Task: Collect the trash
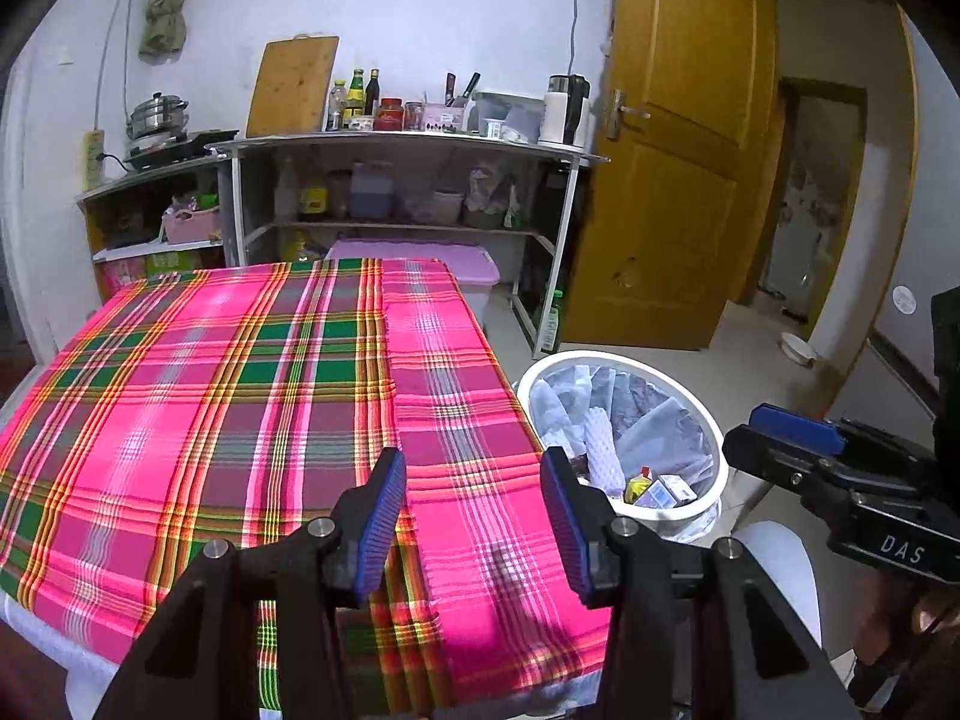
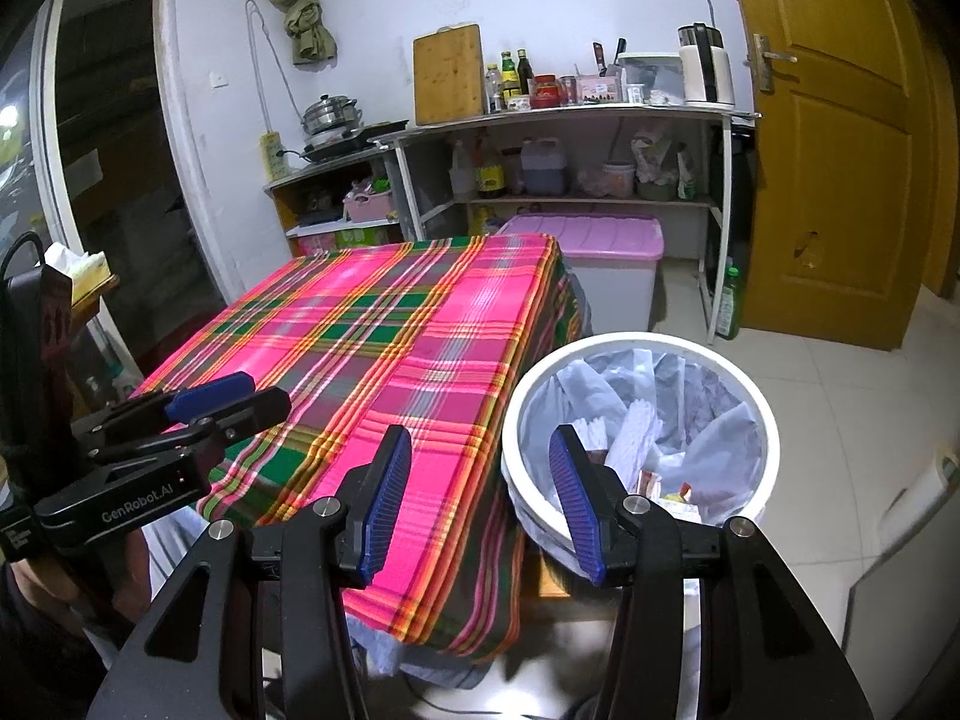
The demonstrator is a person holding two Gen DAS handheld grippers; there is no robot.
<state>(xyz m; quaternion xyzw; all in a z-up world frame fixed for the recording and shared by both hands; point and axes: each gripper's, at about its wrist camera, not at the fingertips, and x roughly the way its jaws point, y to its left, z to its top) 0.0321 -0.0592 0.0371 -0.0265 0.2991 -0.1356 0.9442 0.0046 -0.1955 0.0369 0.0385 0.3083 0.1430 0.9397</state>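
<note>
A white trash bin [image 1: 714, 420] [image 2: 762, 414] lined with a plastic bag stands on the floor at the table's right corner. Inside it lie white foam netting [image 1: 603, 450] [image 2: 636, 426], crumpled bags and small boxes [image 1: 666, 489]. My left gripper [image 1: 474, 510] hovers open over the near right part of the pink plaid tablecloth [image 1: 240, 390], nothing between its blue pads. My right gripper [image 2: 480, 498] is open too and holds nothing, its left finger over the cloth's [image 2: 408, 330] corner and its right finger over the bin. Each gripper also shows in the other's view: right gripper [image 1: 744, 438], left gripper [image 2: 270, 405].
Behind the table is a metal shelf [image 1: 408, 141] [image 2: 570, 111] with bottles, a cutting board and a kettle. A purple-lidded storage box [image 2: 600, 240] sits under it. A wooden door [image 1: 672, 180] stands open at right, with a green bottle [image 2: 729, 300] on the tiled floor.
</note>
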